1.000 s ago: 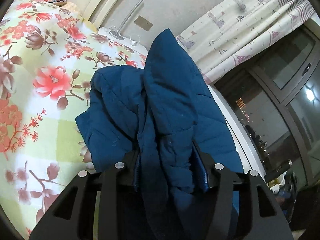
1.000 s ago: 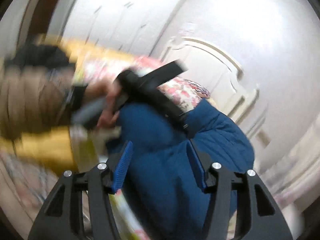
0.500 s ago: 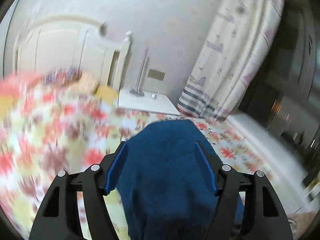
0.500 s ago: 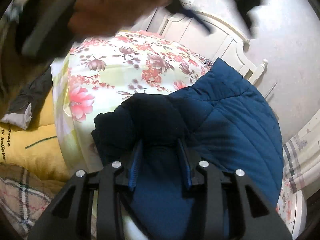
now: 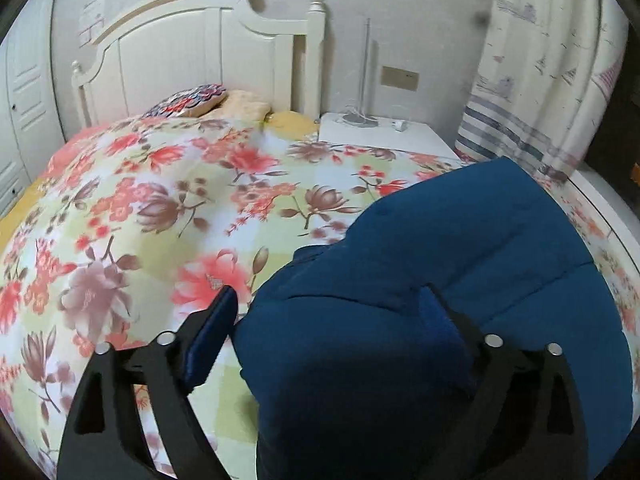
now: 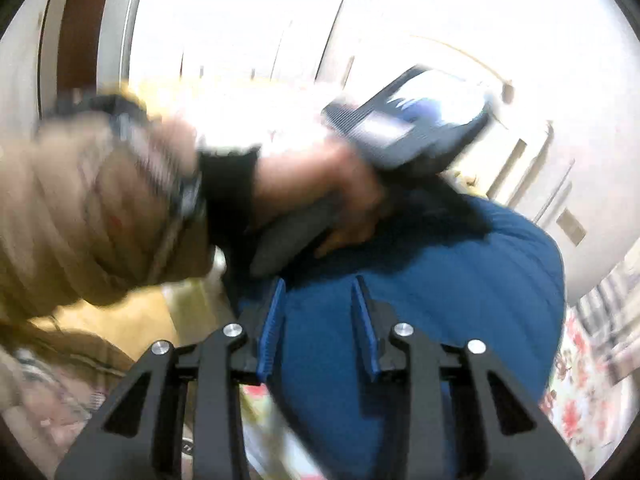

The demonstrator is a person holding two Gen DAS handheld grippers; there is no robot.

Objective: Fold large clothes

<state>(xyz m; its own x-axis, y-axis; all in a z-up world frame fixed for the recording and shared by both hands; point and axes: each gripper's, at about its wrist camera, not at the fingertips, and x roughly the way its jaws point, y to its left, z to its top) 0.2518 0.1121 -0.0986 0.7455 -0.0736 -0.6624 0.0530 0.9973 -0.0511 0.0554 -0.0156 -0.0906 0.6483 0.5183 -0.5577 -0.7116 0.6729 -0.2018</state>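
Our left gripper (image 5: 328,312) now stands wide open over the blue jacket (image 5: 460,280), where a second ago it pinched a fold. Our right gripper (image 6: 318,320), clamped on the jacket half a second ago, now holds its fingers parted, and the view has swung toward our left hand (image 6: 340,200).
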